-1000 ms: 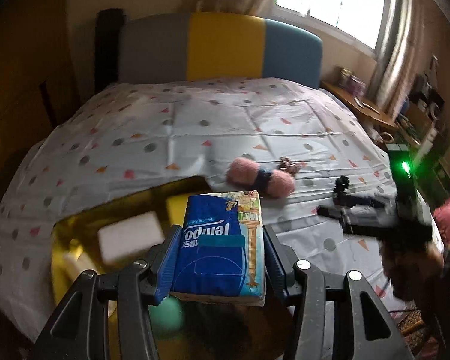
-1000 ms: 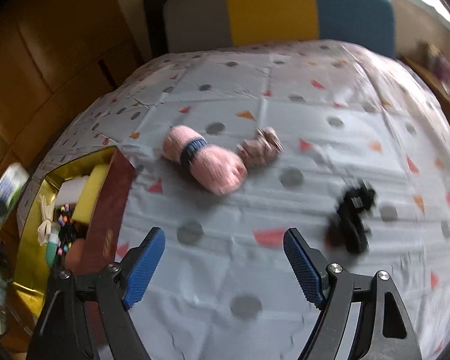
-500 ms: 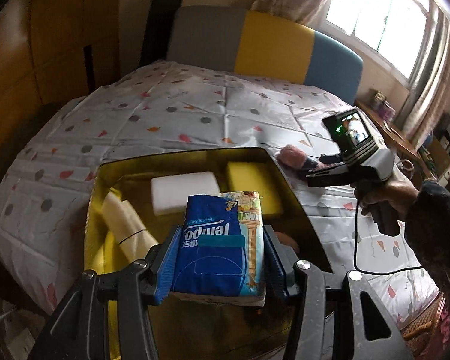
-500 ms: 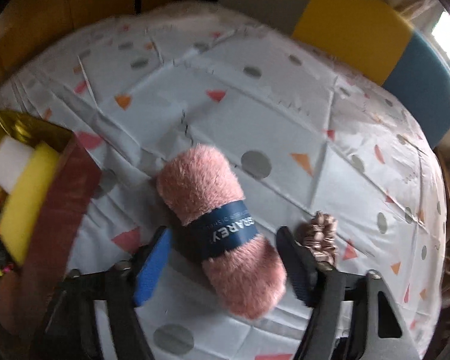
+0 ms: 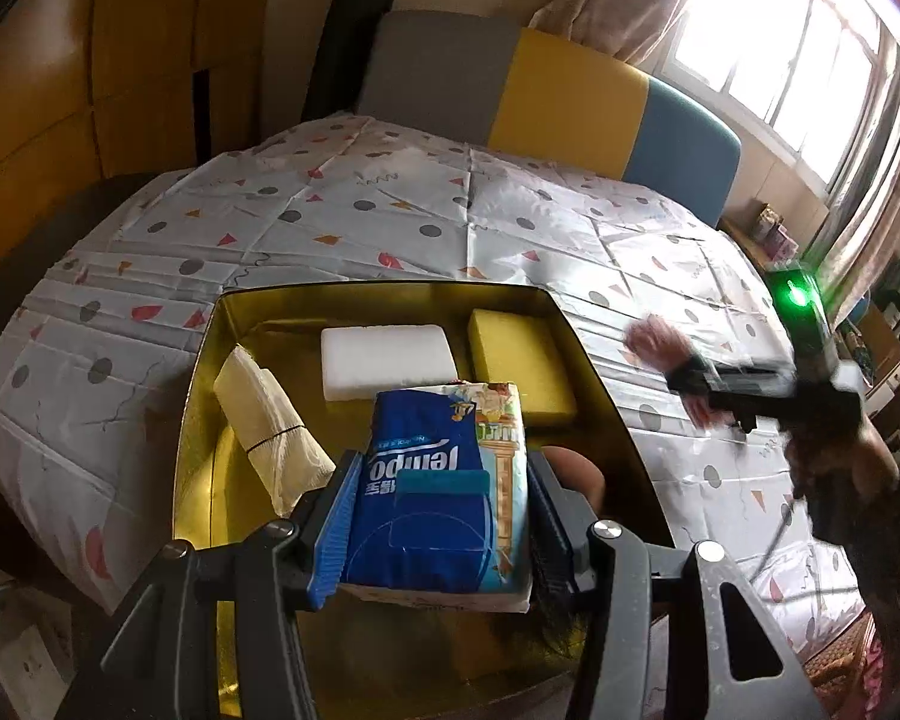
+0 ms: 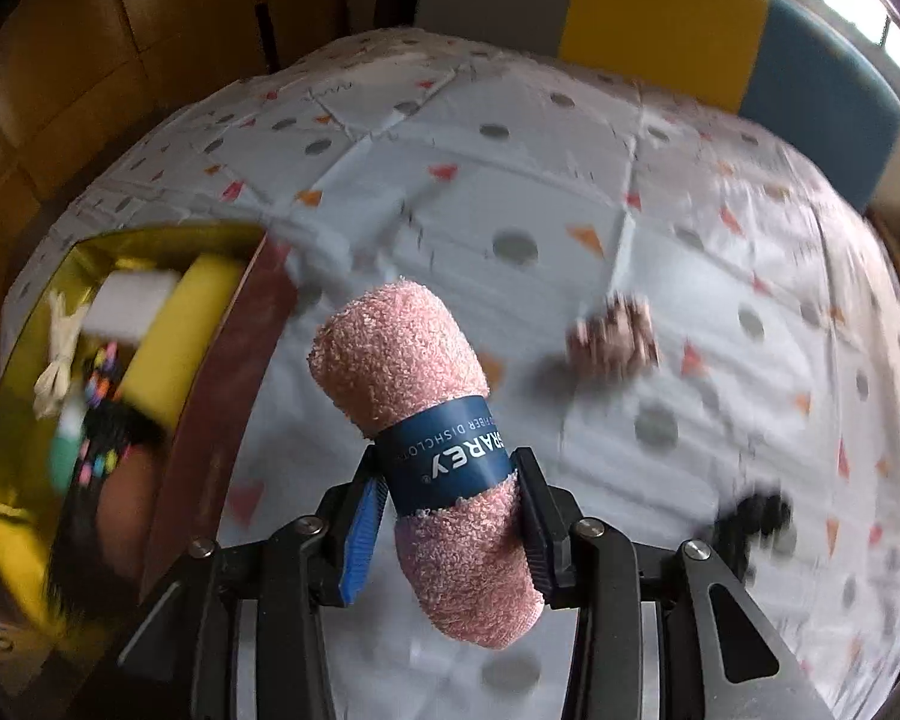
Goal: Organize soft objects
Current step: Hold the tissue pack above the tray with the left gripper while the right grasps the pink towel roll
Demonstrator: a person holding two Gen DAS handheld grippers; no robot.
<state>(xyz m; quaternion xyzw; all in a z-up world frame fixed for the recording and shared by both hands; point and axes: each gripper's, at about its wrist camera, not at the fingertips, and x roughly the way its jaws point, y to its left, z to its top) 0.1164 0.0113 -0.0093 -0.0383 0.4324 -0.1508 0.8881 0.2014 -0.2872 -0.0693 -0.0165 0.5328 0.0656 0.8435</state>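
Observation:
My left gripper [image 5: 441, 525] is shut on a blue tissue pack [image 5: 444, 492] and holds it above the gold box [image 5: 390, 294]. The box holds a white sponge [image 5: 387, 360], a yellow sponge [image 5: 522, 366] and a rolled cream cloth [image 5: 270, 426]. My right gripper [image 6: 447, 525] is shut on a rolled pink dishcloth [image 6: 432, 420] with a navy band, lifted above the bed. It shows blurred in the left wrist view [image 5: 660, 342] to the right of the box. The box lies left in the right wrist view [image 6: 48, 300].
The bed [image 5: 390, 204] has a spotted white sheet. A brownish scrunchie [image 6: 615, 333] and a black object [image 6: 750, 522] lie on the sheet right of the pink cloth. A grey, yellow and blue headboard [image 5: 546, 90] stands behind. Wooden cupboards are at left.
My right gripper has closed on the pink dishcloth and lifted it off the sheet. My left gripper has kept the tissue pack and swung over the gold box.

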